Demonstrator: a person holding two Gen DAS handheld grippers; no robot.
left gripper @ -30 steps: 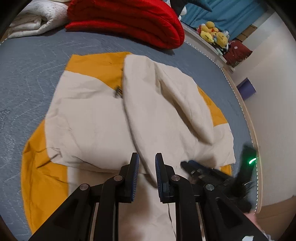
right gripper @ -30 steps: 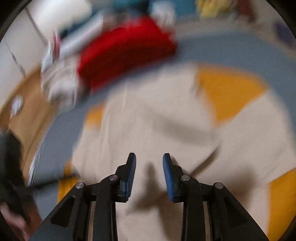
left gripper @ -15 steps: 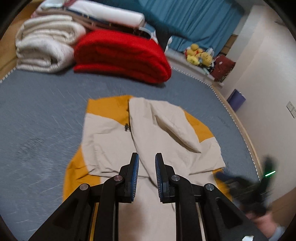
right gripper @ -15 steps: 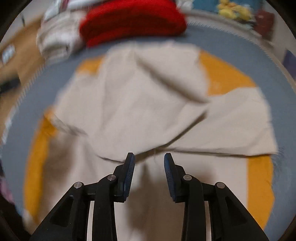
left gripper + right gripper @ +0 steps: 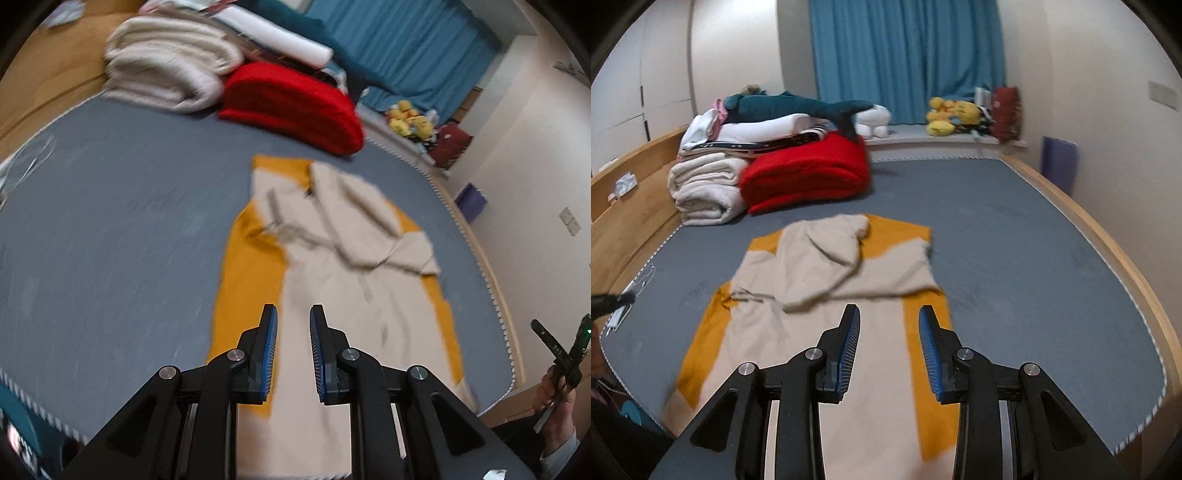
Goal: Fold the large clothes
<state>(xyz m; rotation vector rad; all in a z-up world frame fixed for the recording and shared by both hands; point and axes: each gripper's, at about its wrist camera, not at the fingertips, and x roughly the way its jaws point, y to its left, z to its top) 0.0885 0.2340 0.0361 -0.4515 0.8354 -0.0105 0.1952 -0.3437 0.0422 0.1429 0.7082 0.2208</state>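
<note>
A large cream garment with mustard-yellow panels (image 5: pixel 332 280) lies flat on the grey mattress (image 5: pixel 110 221), its sleeves folded in across the chest. My left gripper (image 5: pixel 293 326) hangs above the garment's lower half, open, with nothing between its blue pads. In the right wrist view the same garment (image 5: pixel 820 332) stretches away from me. My right gripper (image 5: pixel 889 326) floats over its lower part, also open and empty. The right gripper's dark body shows at the far right of the left wrist view, held in a hand (image 5: pixel 554 391).
A folded red blanket (image 5: pixel 809 173) and a rolled cream blanket (image 5: pixel 705 192) sit at the mattress head, under stacked bedding and a plush shark (image 5: pixel 798 105). Yellow plush toys (image 5: pixel 951 114) rest by the blue curtain. A wooden bed frame (image 5: pixel 1108 251) borders the mattress. A white cable (image 5: pixel 642 282) lies at the left edge.
Both grippers have drawn back and risen away from the garment, which now looks smaller and farther off. Neither holds cloth. The folded sleeves stay where they lay.
</note>
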